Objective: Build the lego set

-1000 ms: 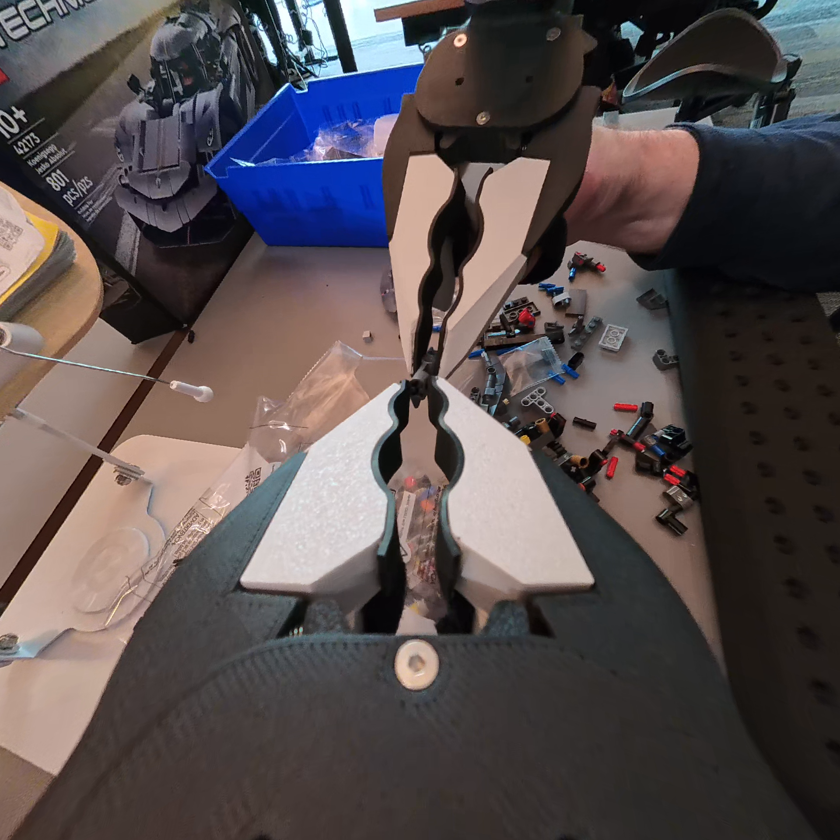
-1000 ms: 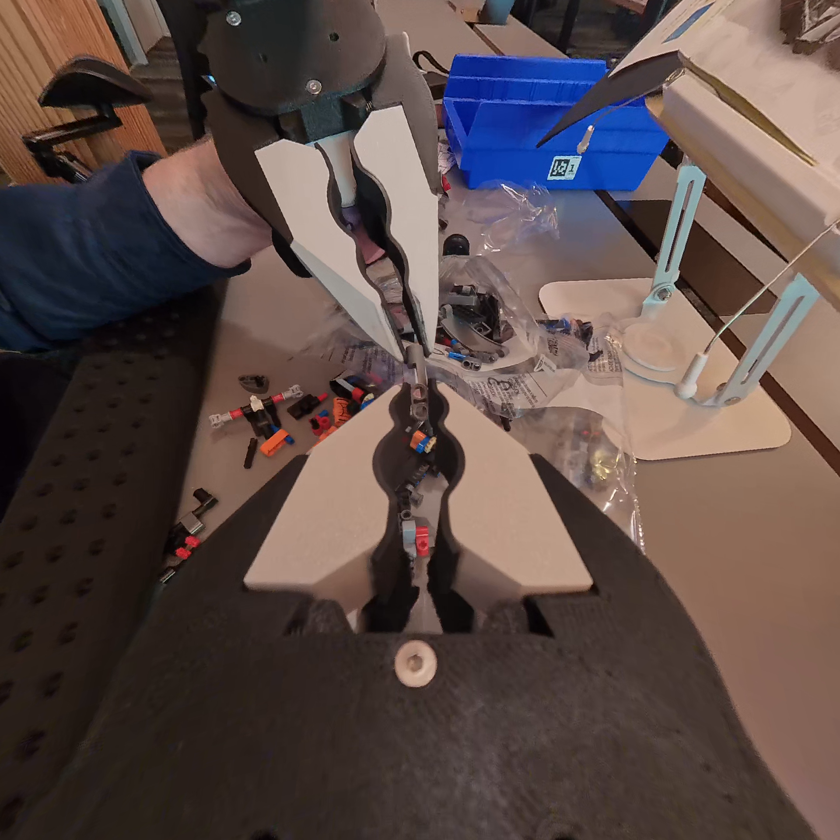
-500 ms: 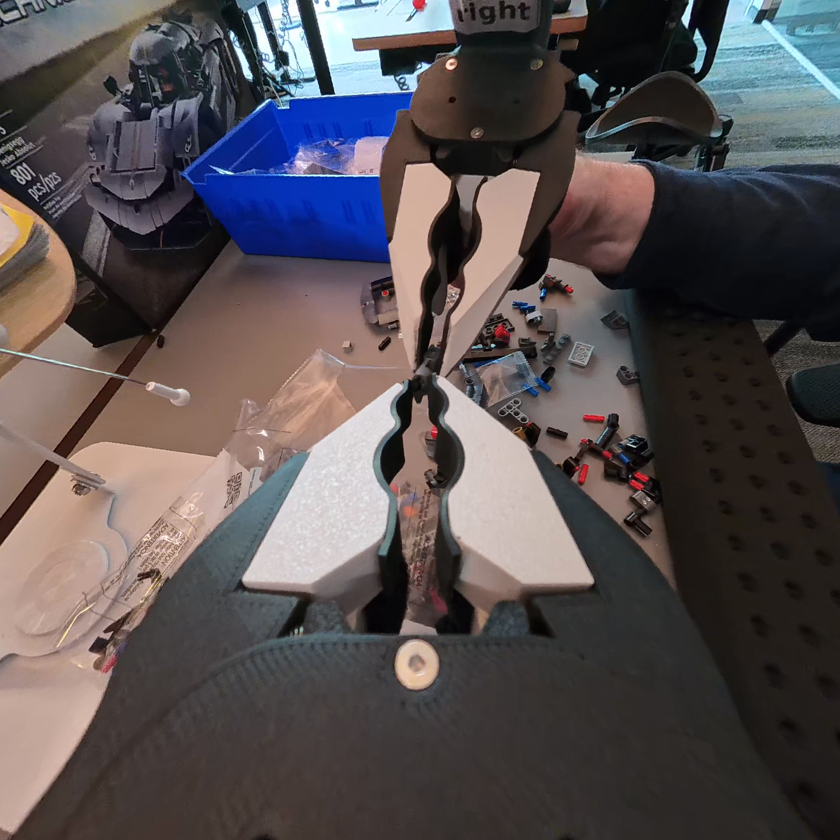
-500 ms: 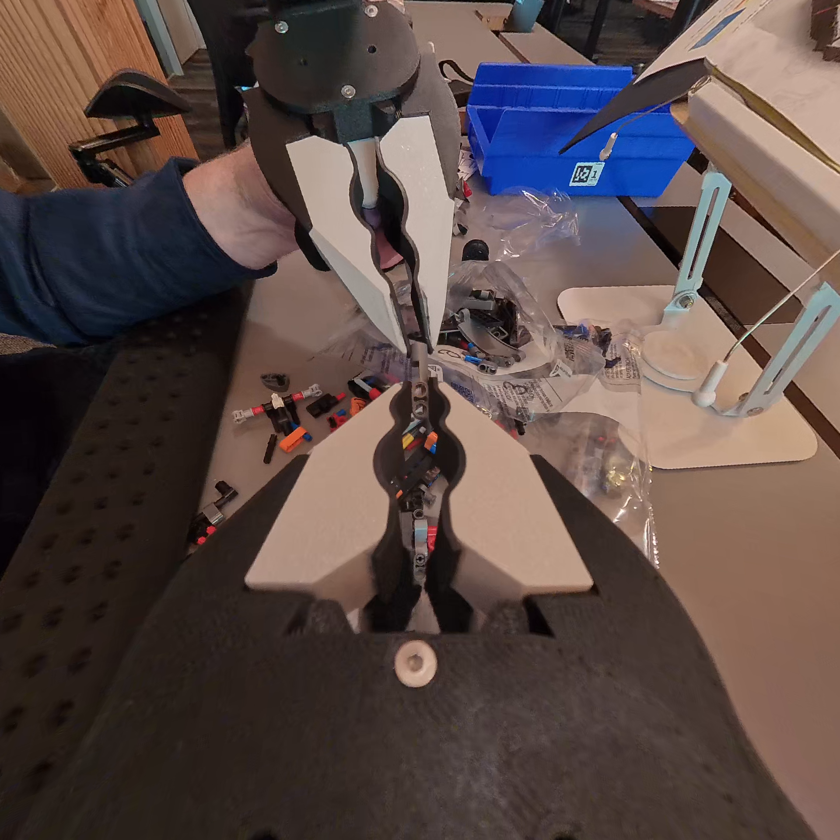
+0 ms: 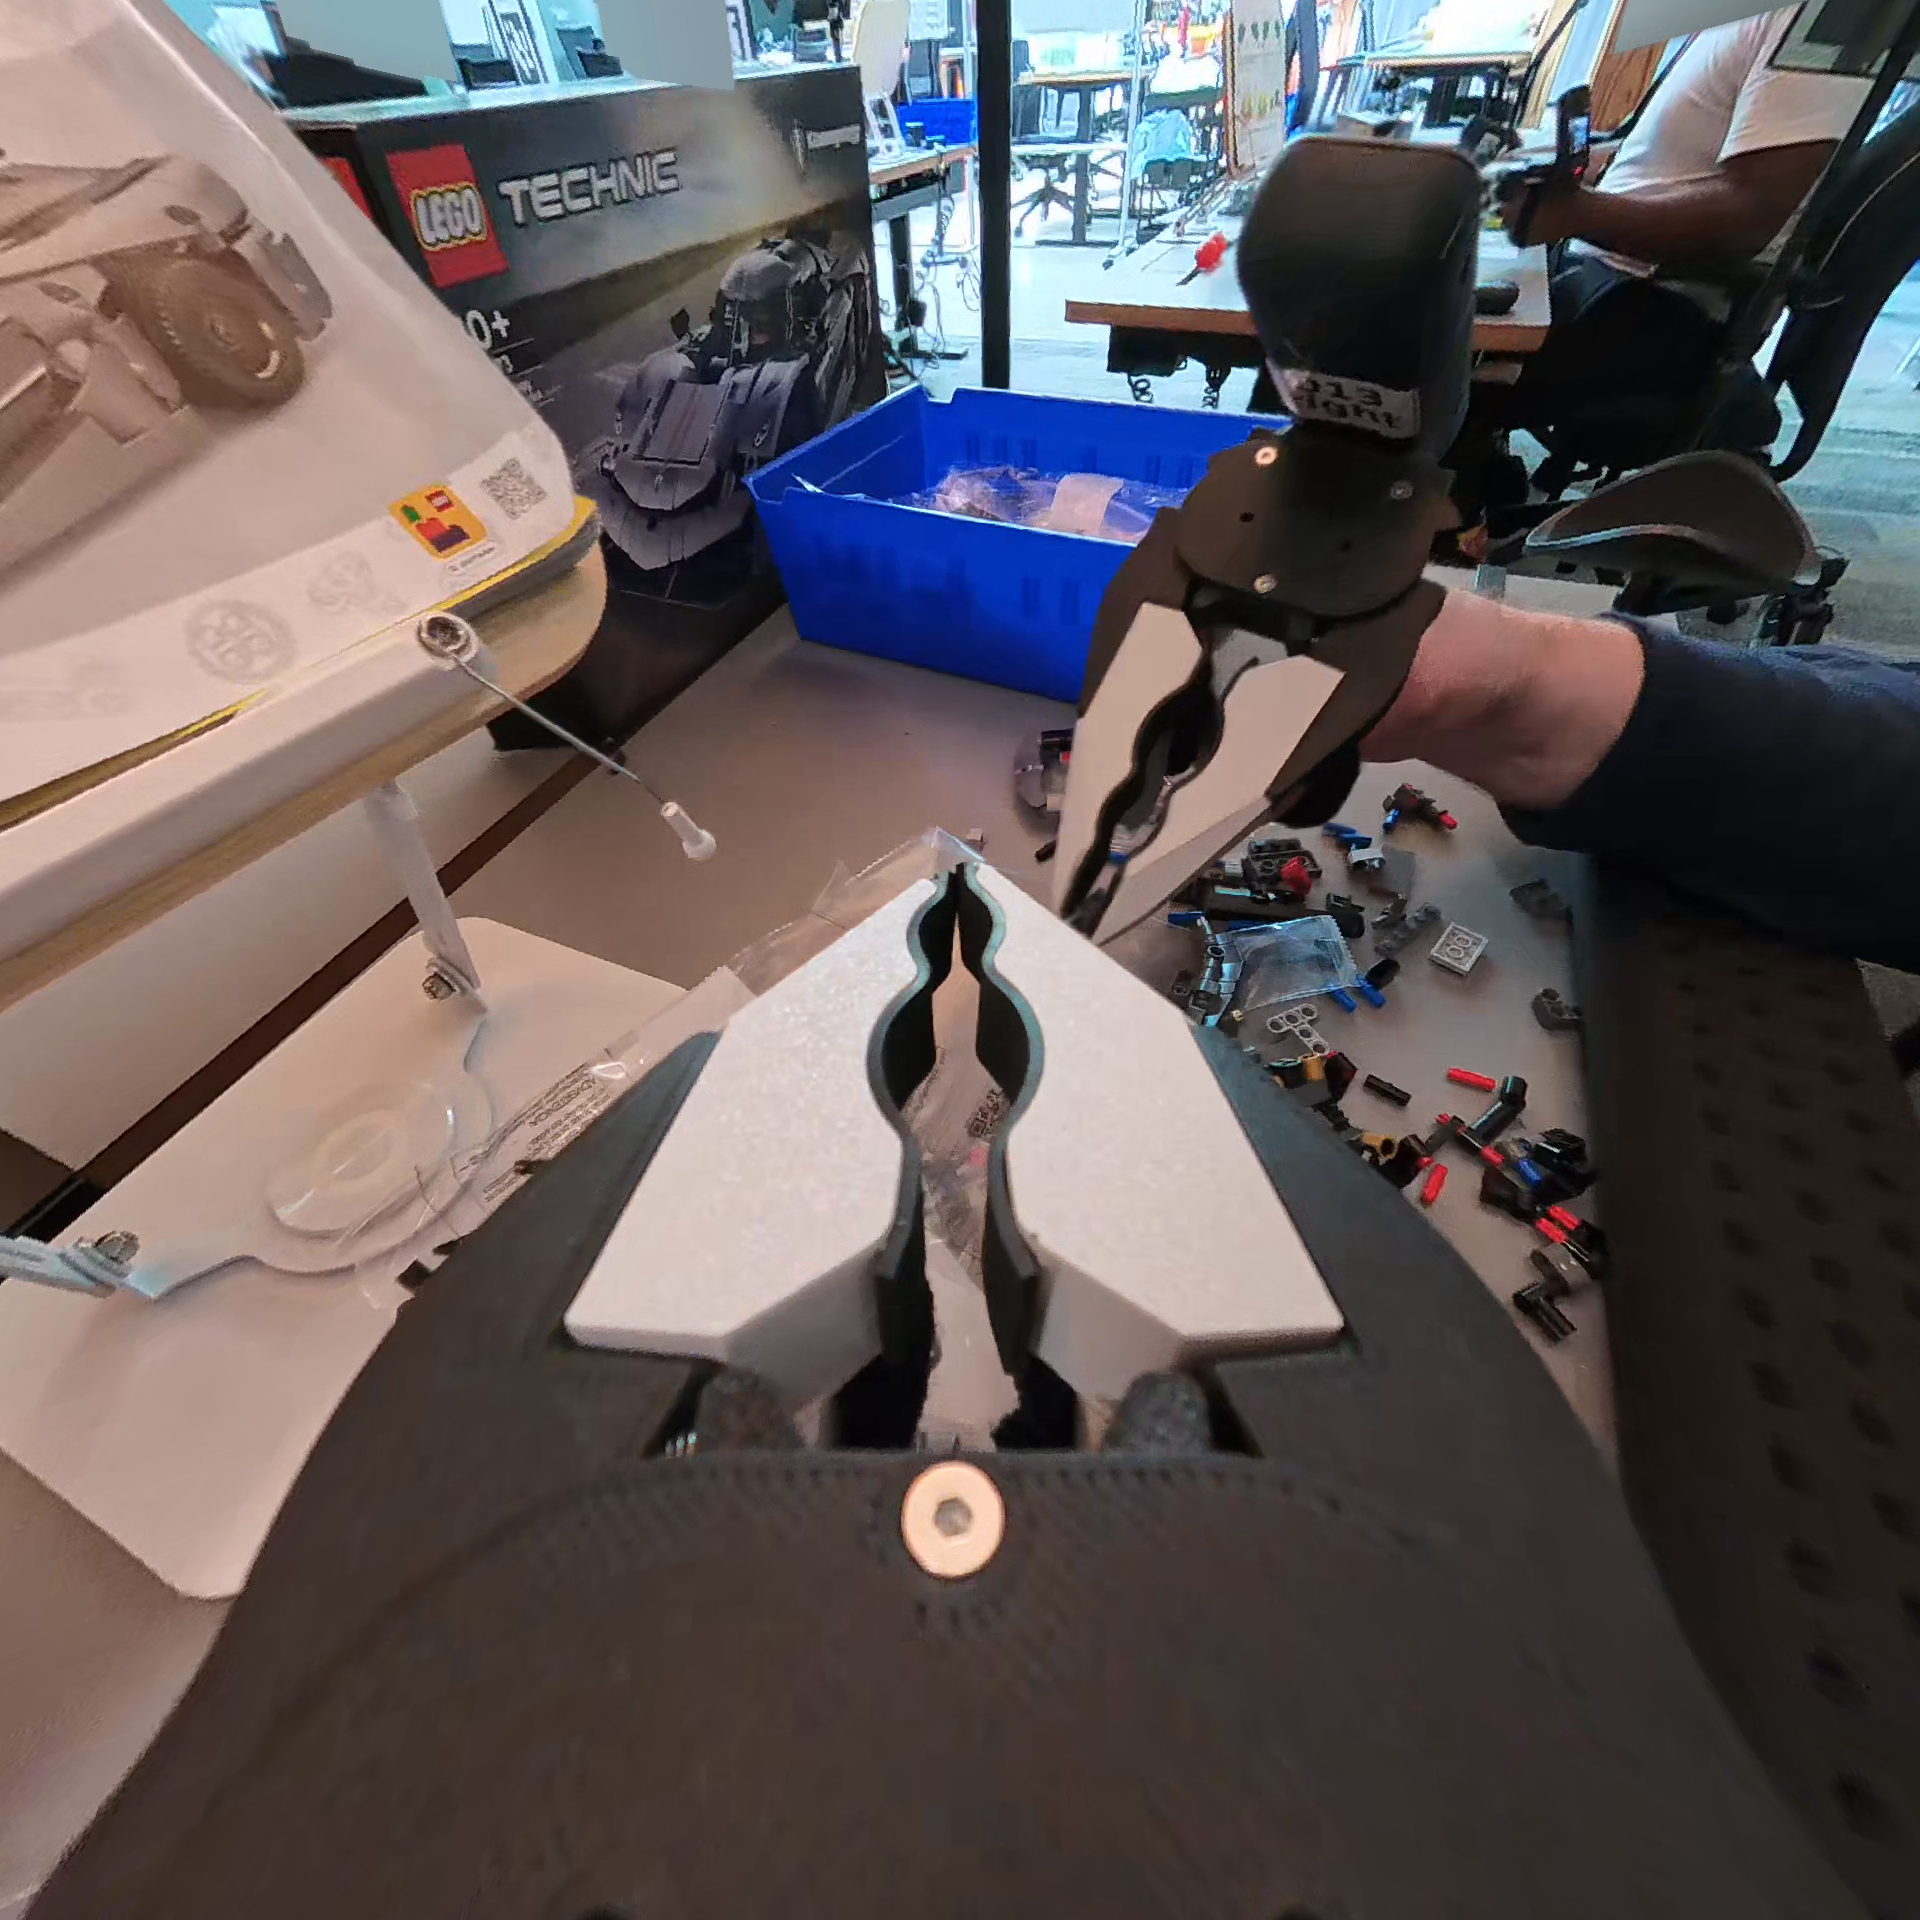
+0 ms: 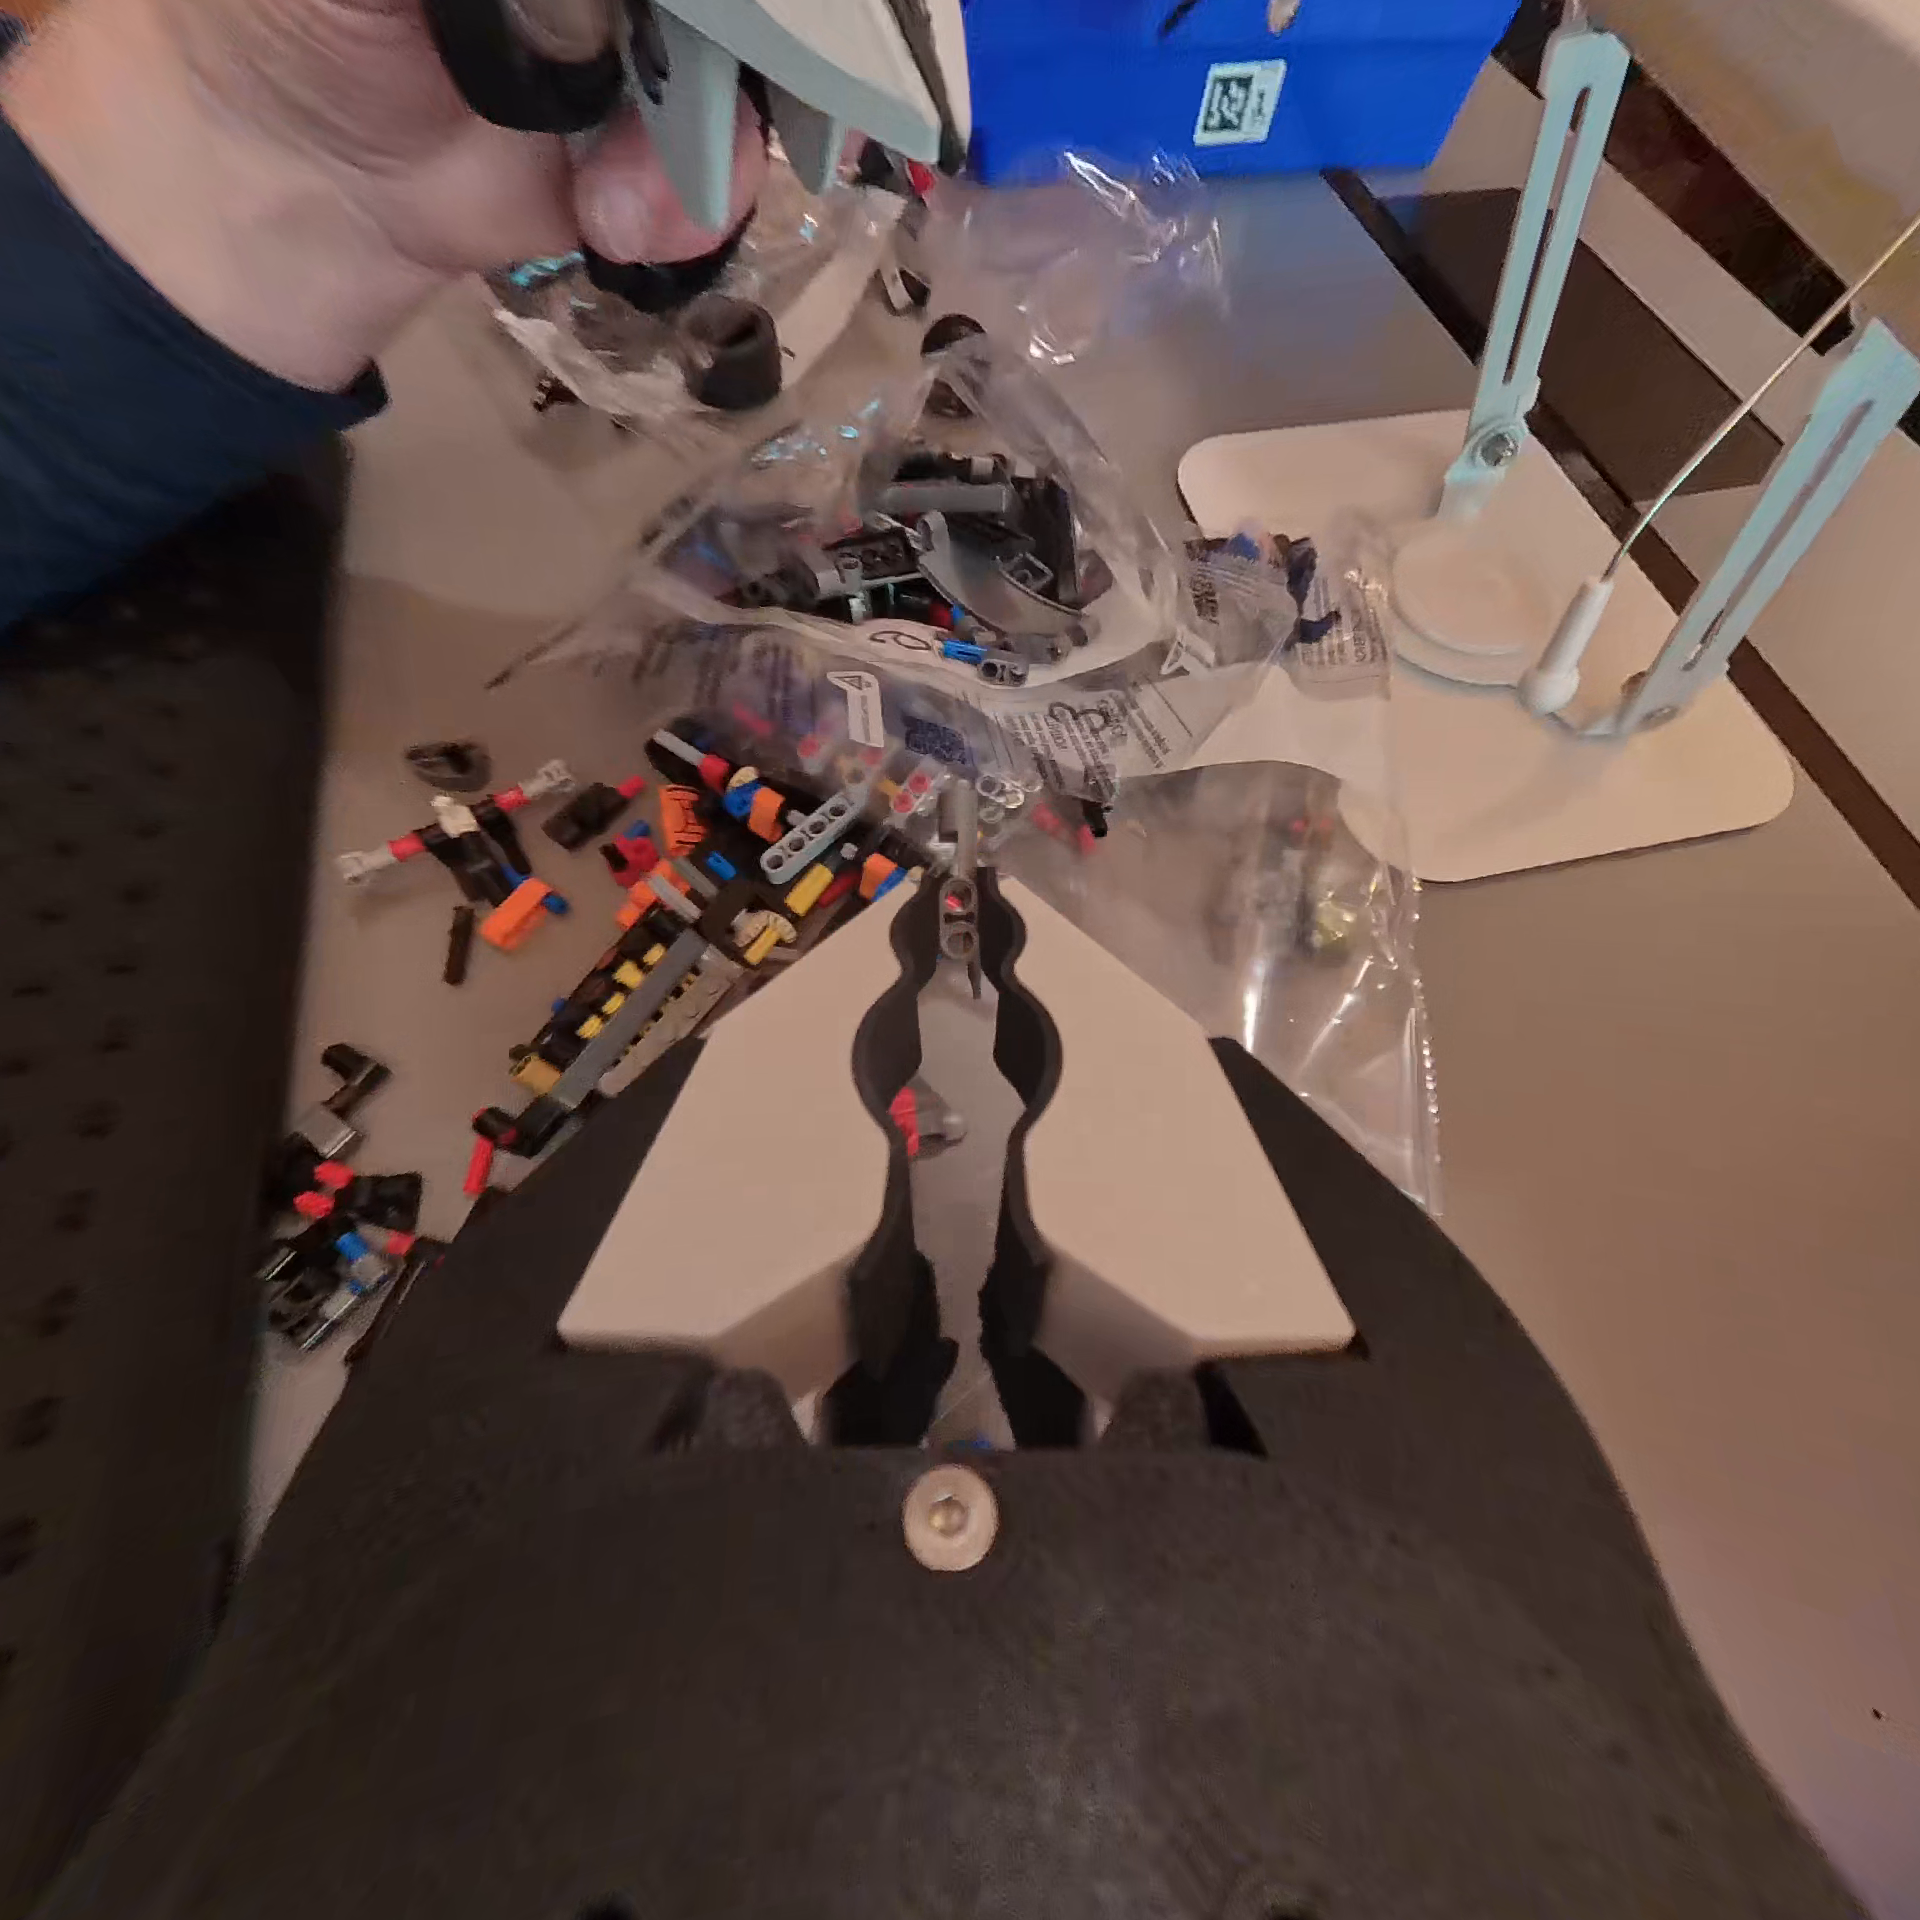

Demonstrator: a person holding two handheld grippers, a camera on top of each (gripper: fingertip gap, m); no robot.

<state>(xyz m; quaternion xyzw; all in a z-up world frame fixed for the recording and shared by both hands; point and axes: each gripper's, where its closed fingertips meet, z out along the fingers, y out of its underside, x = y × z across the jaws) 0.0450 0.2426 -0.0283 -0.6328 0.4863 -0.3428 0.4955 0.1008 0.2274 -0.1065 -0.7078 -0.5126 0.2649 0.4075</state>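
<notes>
My right gripper (image 6: pixel 958 883) is shut on a small grey lego piece (image 6: pixel 958 906) with round holes, which sticks out past the tips above the table. In the left wrist view the right gripper (image 5: pixel 1086 920) hangs tip-down over the loose pieces. My left gripper (image 5: pixel 961 883) is shut with nothing visible between its tips. It stands apart from the right one, to its left. In the right wrist view the left gripper (image 6: pixel 810 94) is a blur at the top edge. Several loose lego pieces (image 6: pixel 665 883) and a long part-built assembly (image 6: pixel 634 997) lie on the table.
Clear plastic bags of pieces (image 6: pixel 935 582) lie beyond the tips. A blue bin (image 5: pixel 966 551) and the lego box (image 5: pixel 644 312) stand at the back. An instruction booklet (image 5: pixel 208 416) rests on a white stand (image 6: pixel 1507 748). A black perforated mat (image 5: pixel 1766 1299) borders the table. Some 10 centimetres of space lies between my two pairs of fingers.
The two grippers were tip to tip on one small piece. They have parted: the left let go and swung away, and the right keeps the piece and has dropped toward the table.
</notes>
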